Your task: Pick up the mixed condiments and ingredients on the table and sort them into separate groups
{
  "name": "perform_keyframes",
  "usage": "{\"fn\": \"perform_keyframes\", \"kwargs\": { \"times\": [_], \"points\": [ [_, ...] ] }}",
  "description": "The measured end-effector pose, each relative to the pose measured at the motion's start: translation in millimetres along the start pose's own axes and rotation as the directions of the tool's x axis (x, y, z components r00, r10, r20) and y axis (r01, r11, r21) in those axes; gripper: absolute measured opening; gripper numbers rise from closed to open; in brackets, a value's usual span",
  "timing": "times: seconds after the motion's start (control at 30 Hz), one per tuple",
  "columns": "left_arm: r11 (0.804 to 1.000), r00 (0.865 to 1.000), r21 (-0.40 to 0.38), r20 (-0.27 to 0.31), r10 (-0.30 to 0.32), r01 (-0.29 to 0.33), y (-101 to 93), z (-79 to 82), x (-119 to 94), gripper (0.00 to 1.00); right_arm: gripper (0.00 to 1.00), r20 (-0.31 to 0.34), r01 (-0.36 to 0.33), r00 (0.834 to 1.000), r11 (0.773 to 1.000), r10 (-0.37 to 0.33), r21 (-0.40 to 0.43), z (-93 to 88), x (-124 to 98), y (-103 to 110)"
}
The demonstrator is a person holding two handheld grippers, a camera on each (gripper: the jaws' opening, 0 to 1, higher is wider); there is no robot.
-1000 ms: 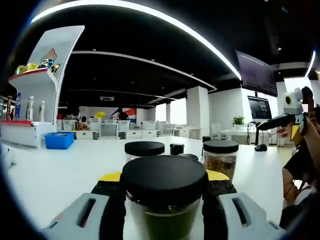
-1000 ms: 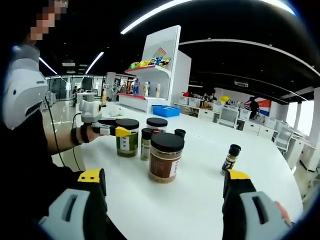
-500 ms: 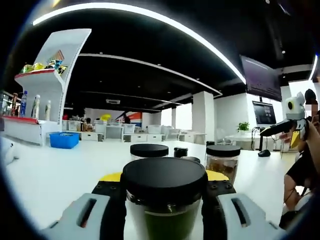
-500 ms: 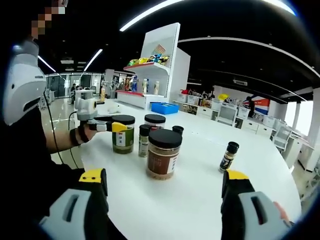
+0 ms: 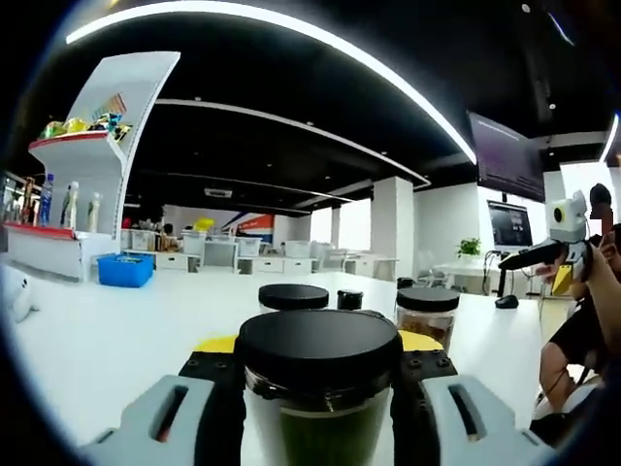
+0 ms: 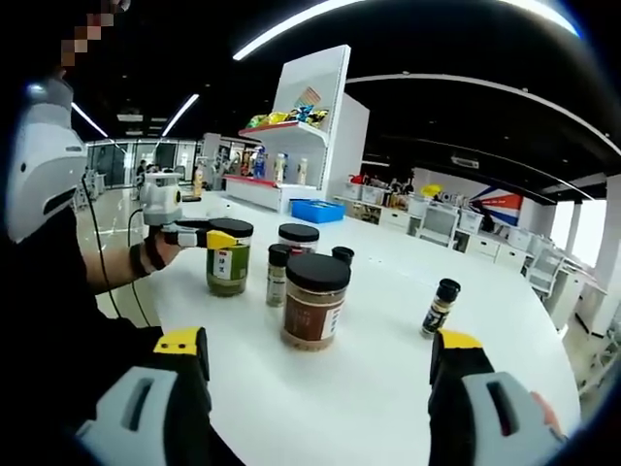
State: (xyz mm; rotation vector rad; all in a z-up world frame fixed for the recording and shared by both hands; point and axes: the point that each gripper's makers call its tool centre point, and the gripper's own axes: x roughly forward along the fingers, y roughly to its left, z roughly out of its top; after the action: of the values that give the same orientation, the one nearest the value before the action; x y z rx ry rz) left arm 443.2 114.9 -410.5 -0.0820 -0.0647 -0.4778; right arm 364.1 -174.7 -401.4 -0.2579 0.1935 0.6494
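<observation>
White round table (image 6: 388, 379) in an open office; display shelf (image 6: 309, 126) with snacks and bottles behind it, blue bin (image 6: 313, 210) at the shelf's foot.

Left gripper (image 5: 315, 388): jaws closed down to jar width, clamped on the green-contents jar (image 5: 316, 393), black lid, one jaw on each side of it. Right gripper view shows the same green jar (image 6: 228, 256) gripped just under its lid, with the left gripper (image 6: 209, 237) in the person's hand (image 6: 155, 252), at the table edge nearest the person. Whether the jar base touches the table cannot be told.

Right gripper (image 6: 315, 388): jaws spread wide, nothing between them, touching nothing, poised over bare table short of the brown jar (image 6: 314, 302).

Relative to the brown jar: slim spice bottle (image 6: 278, 275) just beside it toward the green jar; clear black-lidded jar (image 6: 298, 240) and small dark-capped bottle (image 6: 342, 256) behind it; small pepper-type bottle (image 6: 441, 306) well apart, on the far side from the green jar.
</observation>
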Motion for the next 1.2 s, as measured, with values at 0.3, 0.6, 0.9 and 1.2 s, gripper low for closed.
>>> {"fn": "perform_keyframes", "kwargs": {
  "times": [0.3, 0.6, 0.9, 1.2],
  "points": [
    [0.998, 0.995, -0.016, 0.081, -0.057, 0.059, -4.2, 71.3, -10.6, 0.58, 0.91, 0.006, 0.008, 1.0, 1.0, -0.008, 0.0, 0.0, -1.8, -4.5],
    [0.994, 0.986, 0.033, 0.129, -0.109, 0.106, -0.2, 170.3, -12.2, 0.57, 0.91, 0.013, -0.003, 1.0, 1.0, 0.003, 0.002, -0.1, 2.1, -4.7],
    [0.989, 0.979, 0.013, 0.138, -0.147, 0.146, 6.8, 223.0, 8.0, 0.57, 0.9, 0.023, 0.0, 1.0, 1.0, 0.0, 0.002, 1.3, -1.3, -3.2],
    [0.99, 0.976, -0.002, 0.168, -0.136, 0.139, 21.5, 245.4, 39.8, 0.57, 0.9, 0.02, 0.011, 1.0, 1.0, -0.011, -0.007, 4.0, -9.2, -1.2]
  ]
}}
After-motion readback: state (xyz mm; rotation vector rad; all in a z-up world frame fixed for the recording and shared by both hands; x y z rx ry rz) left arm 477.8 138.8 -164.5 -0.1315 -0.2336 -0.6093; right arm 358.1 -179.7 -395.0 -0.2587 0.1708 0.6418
